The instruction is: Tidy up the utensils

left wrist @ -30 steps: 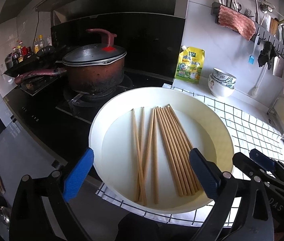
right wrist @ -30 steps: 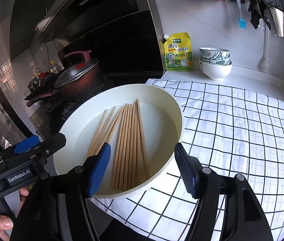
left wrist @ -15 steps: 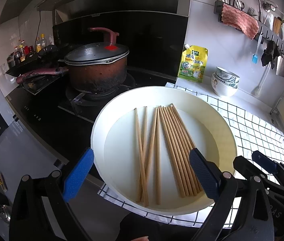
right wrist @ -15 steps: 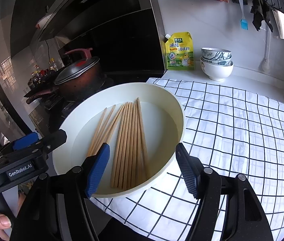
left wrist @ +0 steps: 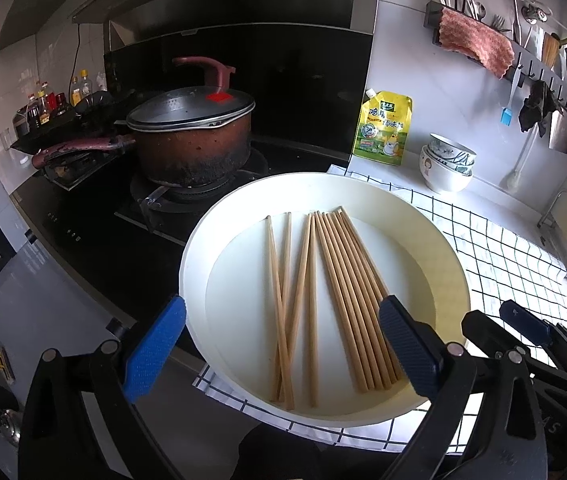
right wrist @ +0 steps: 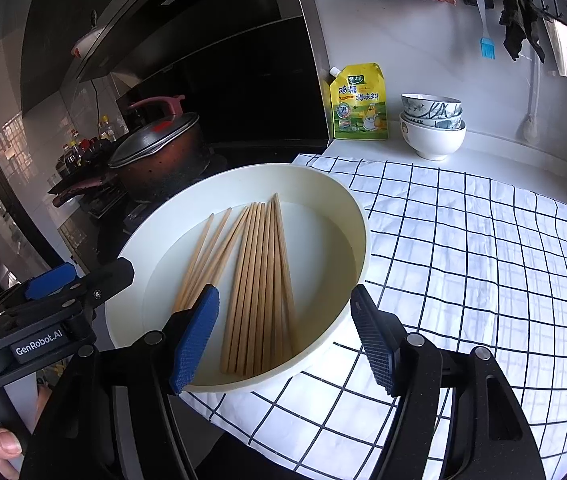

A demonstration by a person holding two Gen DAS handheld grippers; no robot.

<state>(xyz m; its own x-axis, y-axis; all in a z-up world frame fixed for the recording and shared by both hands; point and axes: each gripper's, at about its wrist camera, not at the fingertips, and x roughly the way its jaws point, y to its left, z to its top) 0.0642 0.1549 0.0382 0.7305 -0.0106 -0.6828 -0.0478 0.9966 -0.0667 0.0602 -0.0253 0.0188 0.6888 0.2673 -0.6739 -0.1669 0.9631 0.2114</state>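
Observation:
Several wooden chopsticks [left wrist: 347, 300] lie in a round white basin [left wrist: 449, 256] on a checked cloth; a neat bundle on the right and a few loose crossed ones [left wrist: 291, 304] on the left. The chopsticks [right wrist: 259, 284] and basin [right wrist: 359, 216] also show in the right wrist view. My left gripper [left wrist: 279, 348] is open and empty, above the basin's near edge. My right gripper [right wrist: 285, 334] is open and empty, above the basin's near right side. The left gripper [right wrist: 79, 280] shows at the left of the right wrist view, the right gripper [left wrist: 523, 324] at the right of the left wrist view.
A dark red pot [left wrist: 191, 140] with a lid sits on the black stove to the left. A yellow seasoning pouch [left wrist: 383, 128] and stacked bowls [left wrist: 447, 164] stand by the back wall. A wall rack [left wrist: 523, 64] holds a cloth and utensils. The checked cloth [right wrist: 483, 248] spreads right.
Both grippers have shifted slightly nearer the basin, which sits a little lower and larger in view. The chopsticks have not moved. Both grippers stay open.

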